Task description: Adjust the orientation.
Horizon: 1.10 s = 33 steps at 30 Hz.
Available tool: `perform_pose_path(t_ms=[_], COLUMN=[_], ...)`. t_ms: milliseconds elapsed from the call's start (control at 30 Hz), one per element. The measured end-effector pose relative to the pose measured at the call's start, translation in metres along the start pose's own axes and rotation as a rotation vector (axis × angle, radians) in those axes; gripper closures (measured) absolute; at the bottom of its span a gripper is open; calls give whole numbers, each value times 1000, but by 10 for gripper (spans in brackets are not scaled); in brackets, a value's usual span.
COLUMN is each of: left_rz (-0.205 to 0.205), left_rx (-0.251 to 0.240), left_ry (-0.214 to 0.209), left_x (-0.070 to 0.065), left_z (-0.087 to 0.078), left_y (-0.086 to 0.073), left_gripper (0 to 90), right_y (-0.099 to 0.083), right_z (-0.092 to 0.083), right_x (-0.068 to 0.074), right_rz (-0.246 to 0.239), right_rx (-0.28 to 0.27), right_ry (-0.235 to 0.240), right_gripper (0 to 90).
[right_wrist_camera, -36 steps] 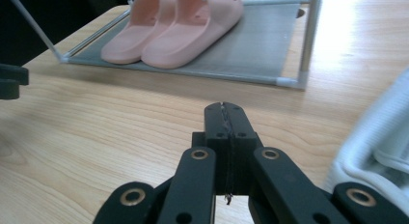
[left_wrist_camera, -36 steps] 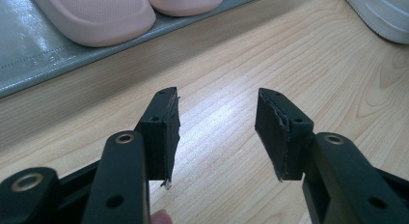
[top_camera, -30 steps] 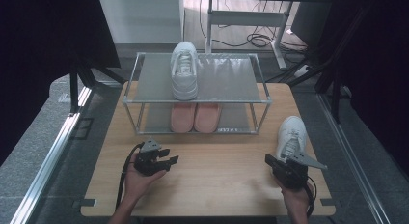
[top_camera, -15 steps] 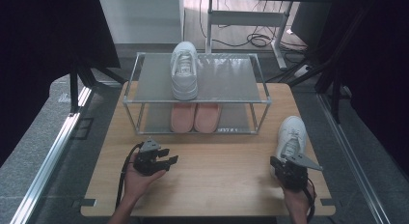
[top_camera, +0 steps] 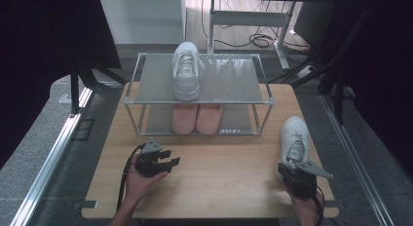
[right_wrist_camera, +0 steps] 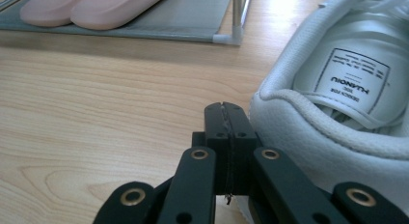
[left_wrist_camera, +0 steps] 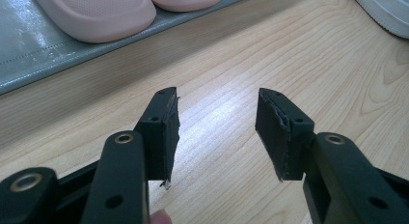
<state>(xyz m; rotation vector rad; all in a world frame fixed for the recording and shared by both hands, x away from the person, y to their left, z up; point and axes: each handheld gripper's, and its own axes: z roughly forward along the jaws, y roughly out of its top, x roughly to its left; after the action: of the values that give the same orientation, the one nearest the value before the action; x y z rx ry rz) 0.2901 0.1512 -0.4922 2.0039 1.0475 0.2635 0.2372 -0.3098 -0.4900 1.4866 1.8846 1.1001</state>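
White sneaker (top_camera: 294, 141) lies lengthwise, toe toward the rack (top_camera: 243, 79), beside the closed, empty right hand-held gripper (top_camera: 296, 173).

**Three cameras, one wooden table**

The high view looks forward and down from above the person's side, taking in the whole table (top_camera: 219, 182), the shoe rack (top_camera: 199, 102) at centre frame and the floor beyond. The left gripper view sits low and close over the tabletop, facing along its own parted jaws toward the pink slippers (left_wrist_camera: 125, 11) at upper left. The right gripper view, equally low, faces along its closed jaws, with a white sneaker (right_wrist_camera: 337, 89) very near at right. All three views share the slippers, the sneaker and the tabletop.
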Motion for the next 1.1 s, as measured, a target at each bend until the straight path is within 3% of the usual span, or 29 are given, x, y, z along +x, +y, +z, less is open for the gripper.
perform_pose_path(t_ms=[433,633,1100], left_rz=[-4,-8,-6], left_rx=[0,2,15], left_ry=[-2,-5,-8], left_x=[1,1,0], left_z=[0,1,5], left_y=[0,0,-1], left_gripper=[510,509,507], right_y=[-12,-14,-17], right_z=[-21,-27,-33], right_x=[-25,-40,-63], right_rz=[55,86,133], right_rx=[-20,-30,-51], right_ry=[-32,-68,-87], right_gripper=[900,900,900])
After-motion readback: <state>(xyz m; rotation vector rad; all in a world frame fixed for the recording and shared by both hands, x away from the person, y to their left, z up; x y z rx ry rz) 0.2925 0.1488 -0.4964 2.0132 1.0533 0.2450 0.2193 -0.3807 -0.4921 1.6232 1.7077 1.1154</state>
